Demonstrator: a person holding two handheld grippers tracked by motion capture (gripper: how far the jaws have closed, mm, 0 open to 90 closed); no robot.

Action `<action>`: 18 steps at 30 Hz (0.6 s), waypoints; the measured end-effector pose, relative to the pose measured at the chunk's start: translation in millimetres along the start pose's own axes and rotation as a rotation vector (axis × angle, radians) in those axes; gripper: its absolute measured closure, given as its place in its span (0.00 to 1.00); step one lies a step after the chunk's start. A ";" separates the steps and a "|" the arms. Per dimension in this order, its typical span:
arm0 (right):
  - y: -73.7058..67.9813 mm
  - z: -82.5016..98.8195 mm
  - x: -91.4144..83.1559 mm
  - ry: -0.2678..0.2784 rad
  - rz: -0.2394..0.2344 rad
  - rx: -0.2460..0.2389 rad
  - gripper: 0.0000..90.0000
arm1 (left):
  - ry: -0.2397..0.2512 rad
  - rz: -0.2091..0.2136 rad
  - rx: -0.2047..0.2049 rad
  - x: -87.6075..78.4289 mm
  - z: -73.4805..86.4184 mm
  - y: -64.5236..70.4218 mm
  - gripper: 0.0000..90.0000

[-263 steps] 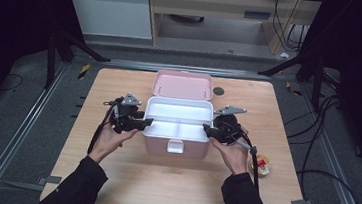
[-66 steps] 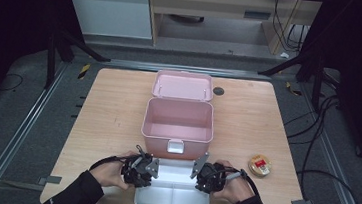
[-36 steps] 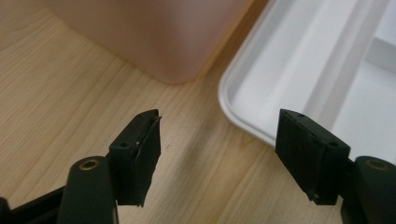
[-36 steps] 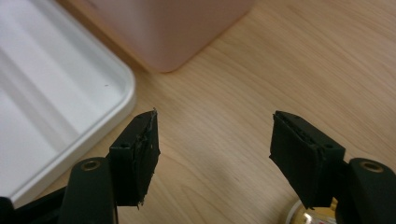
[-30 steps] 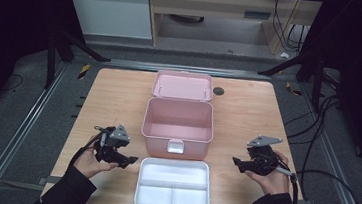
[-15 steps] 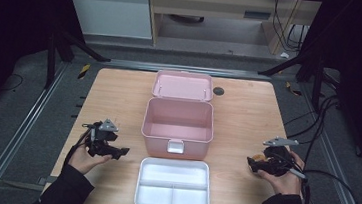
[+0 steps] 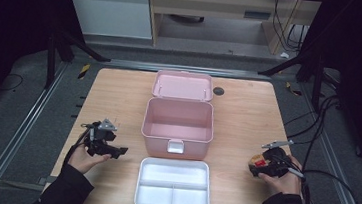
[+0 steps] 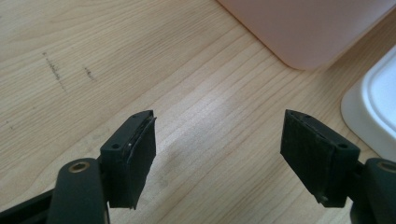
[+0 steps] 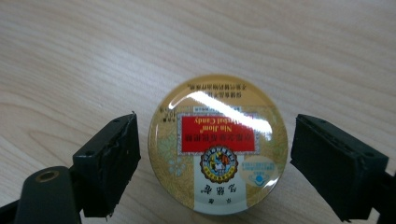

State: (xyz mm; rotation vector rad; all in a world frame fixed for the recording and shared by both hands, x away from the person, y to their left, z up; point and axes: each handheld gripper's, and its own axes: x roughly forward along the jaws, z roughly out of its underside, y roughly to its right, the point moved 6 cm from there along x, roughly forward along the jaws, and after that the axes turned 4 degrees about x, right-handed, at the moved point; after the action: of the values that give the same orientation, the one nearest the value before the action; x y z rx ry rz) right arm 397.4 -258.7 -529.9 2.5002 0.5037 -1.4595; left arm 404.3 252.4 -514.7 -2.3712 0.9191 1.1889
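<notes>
One pink box (image 7: 178,120) on the desk (image 7: 248,113): right of it, the right tool (image 9: 215,154), jaws just widened, straddles one candy tin (image 9: 218,144) untouched; left of it, the left tool (image 8: 217,154) gapes empty.

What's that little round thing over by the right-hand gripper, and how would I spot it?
Start at the open pink box in the middle of the wooden table, then look to the table's right edge, where the right gripper has its open jaws on either side of a candy tin. It is flat, round and glossy gold with a red label.
</notes>
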 end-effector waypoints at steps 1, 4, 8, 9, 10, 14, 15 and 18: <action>0.3 0.8 1.8 -0.016 0.000 -0.002 0.17 | 0.001 0.001 -0.001 0.0 0.0 -0.2 0.29; 0.9 2.2 4.7 -0.048 -0.008 -0.005 0.18 | -0.001 0.003 0.001 0.2 0.1 -0.5 0.29; 1.4 4.3 7.4 -0.086 -0.011 -0.005 0.20 | -0.003 0.002 0.004 0.5 0.3 -0.6 0.29; 1.6 4.8 8.0 -0.097 -0.015 -0.009 0.21 | -0.003 0.001 0.004 0.3 0.3 -0.8 0.29; 1.8 5.0 8.5 -0.100 -0.018 -0.011 0.21 | -0.003 0.001 0.003 0.0 0.3 -1.0 0.29; 2.4 4.6 10.5 -0.109 -0.023 -0.005 0.21 | 0.000 -0.003 0.001 -0.6 0.3 -2.3 0.29; 2.5 4.6 10.9 -0.112 -0.025 -0.006 0.21 | 0.000 -0.002 0.000 -0.4 0.3 -2.5 0.29; 2.7 4.6 13.3 -0.123 -0.028 -0.003 0.22 | -0.007 0.002 0.003 0.9 0.9 -2.2 0.29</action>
State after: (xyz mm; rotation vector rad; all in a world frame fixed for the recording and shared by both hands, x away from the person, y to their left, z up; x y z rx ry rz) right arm 400.7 -260.3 -543.8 2.3910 0.5207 -1.6097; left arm 405.7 254.2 -515.9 -2.3631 0.9205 1.1947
